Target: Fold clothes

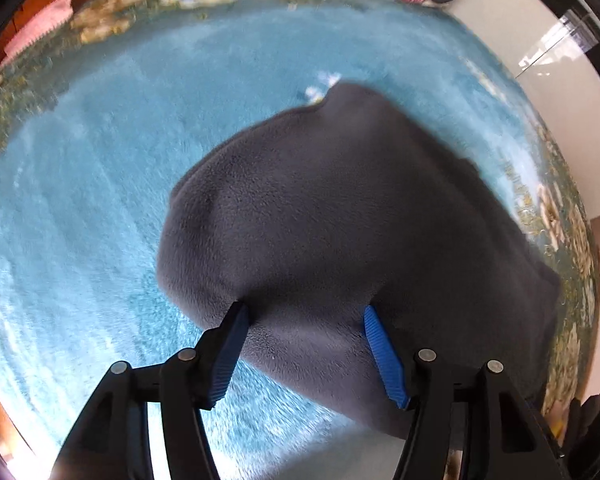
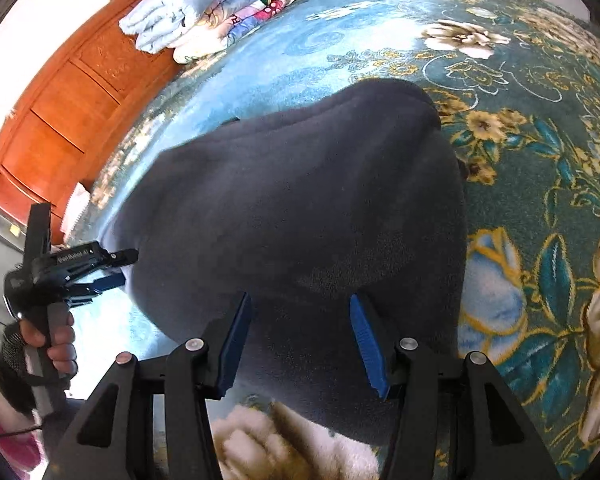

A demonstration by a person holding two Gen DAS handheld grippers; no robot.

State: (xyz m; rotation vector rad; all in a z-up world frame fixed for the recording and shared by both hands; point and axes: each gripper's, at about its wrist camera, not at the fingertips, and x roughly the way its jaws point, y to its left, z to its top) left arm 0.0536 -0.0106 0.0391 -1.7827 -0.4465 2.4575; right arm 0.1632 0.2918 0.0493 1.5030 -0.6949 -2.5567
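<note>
A dark grey fleece garment [image 1: 340,208] lies folded on a blue flowered bedspread [image 1: 100,160]; it also fills the middle of the right wrist view [image 2: 300,208]. My left gripper [image 1: 306,310] is open, its blue-padded fingers [image 1: 380,344] set wide at the garment's near edge, nothing pinched between them. My right gripper [image 2: 300,300] is open too, fingers [image 2: 364,336] spread over the garment's near part. The left gripper also shows in the right wrist view [image 2: 120,268], held by a hand at the garment's left edge.
Folded quilts [image 2: 204,12] lie at the far end of the bedspread [image 2: 540,200] against an orange wooden headboard [image 2: 60,112]. A pink cloth [image 1: 40,28] lies at the bed's far corner. Pale floor [image 1: 520,40] lies beyond the bed's right edge.
</note>
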